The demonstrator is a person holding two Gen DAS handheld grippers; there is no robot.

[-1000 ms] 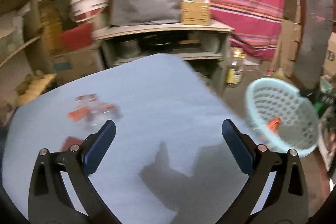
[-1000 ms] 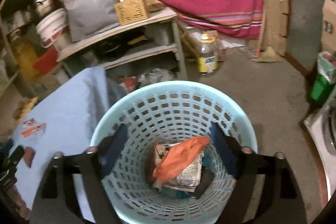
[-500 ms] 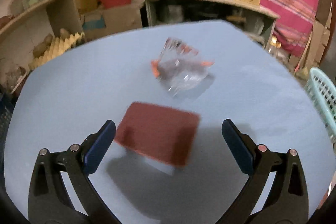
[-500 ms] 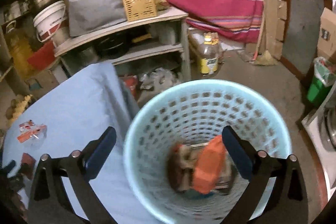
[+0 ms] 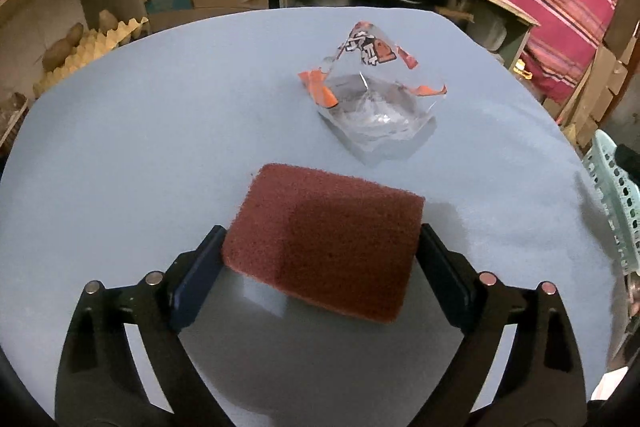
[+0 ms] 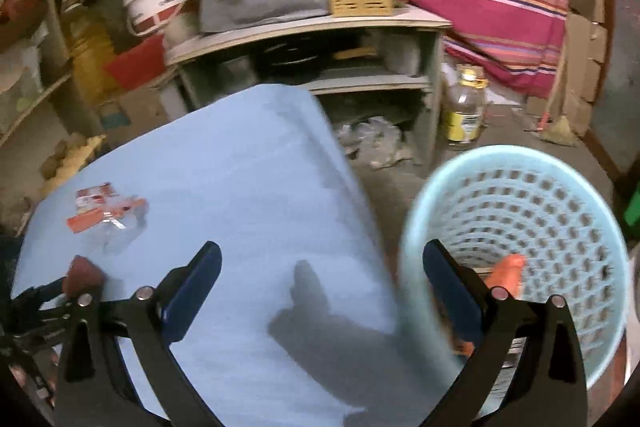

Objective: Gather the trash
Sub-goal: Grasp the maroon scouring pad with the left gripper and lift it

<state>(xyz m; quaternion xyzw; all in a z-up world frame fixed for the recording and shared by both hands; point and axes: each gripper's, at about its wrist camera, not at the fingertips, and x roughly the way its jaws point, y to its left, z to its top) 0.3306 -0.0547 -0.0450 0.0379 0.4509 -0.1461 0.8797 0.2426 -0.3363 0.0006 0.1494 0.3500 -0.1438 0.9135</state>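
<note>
Rust-brown scouring pad sits between the left gripper fingers, whose jaws have just been closing; whether the pads press it I cannot tell. Only the left view shows the clear wrapper sharply on the blue table. The right gripper gapes empty; its view alone shows the basket interior.

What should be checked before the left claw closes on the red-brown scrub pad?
1. Scrub pad between the left claw fingers, jaws just closing: ok.
2. Pads pressing on it: cannot tell.
3. Clear wrapper apart from the pad, beyond it on the blue table: ok.
4. Right claw open, empty: ok.
5. Basket beside the table has room: ok.
</note>
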